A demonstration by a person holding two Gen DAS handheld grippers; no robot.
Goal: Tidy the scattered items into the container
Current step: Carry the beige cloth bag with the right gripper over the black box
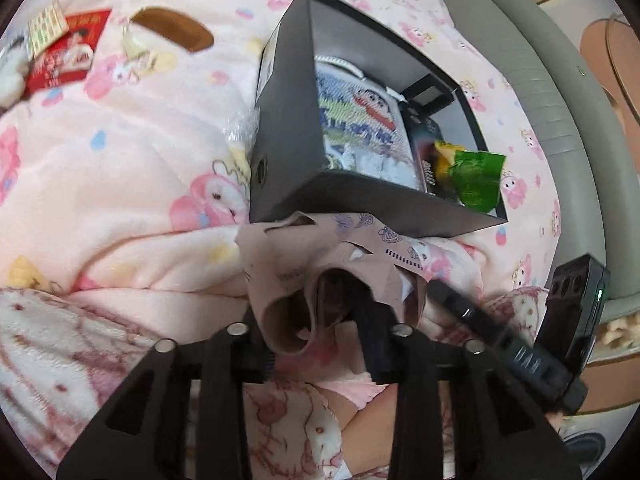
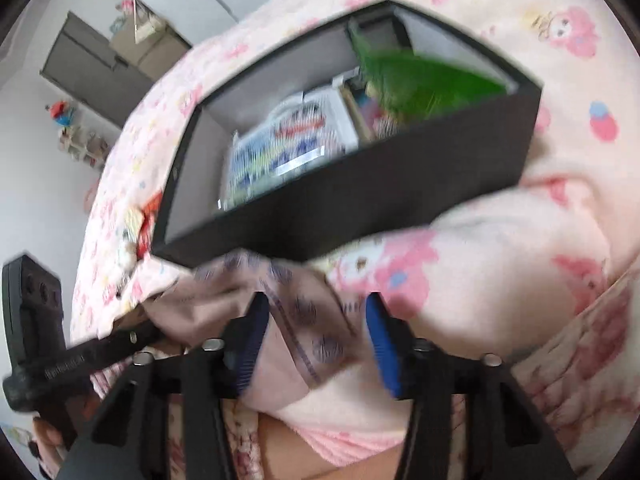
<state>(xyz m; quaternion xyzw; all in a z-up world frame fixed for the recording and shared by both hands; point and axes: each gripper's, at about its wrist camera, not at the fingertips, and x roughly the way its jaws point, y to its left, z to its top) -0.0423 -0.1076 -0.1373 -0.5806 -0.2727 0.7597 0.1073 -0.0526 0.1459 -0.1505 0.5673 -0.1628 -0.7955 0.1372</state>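
A black open box (image 1: 288, 128) sits on a pink cartoon blanket, also seen in the right wrist view (image 2: 360, 204). Inside lie a printed pouch (image 1: 360, 116) and a green snack packet (image 1: 476, 176). My left gripper (image 1: 320, 320) is shut on a crumpled pinkish paper bag (image 1: 320, 252) just in front of the box. My right gripper (image 2: 316, 336) is open, its blue-padded fingers (image 2: 380, 344) either side of the same paper bag (image 2: 296, 312). The right view is blurred.
A red packet (image 1: 64, 52), a brown comb-like item (image 1: 176, 30) and a small plush (image 1: 10, 72) lie on the blanket at far left. A grey padded bed edge (image 1: 560, 120) runs along the right. The other gripper's body (image 1: 576, 308) is close by.
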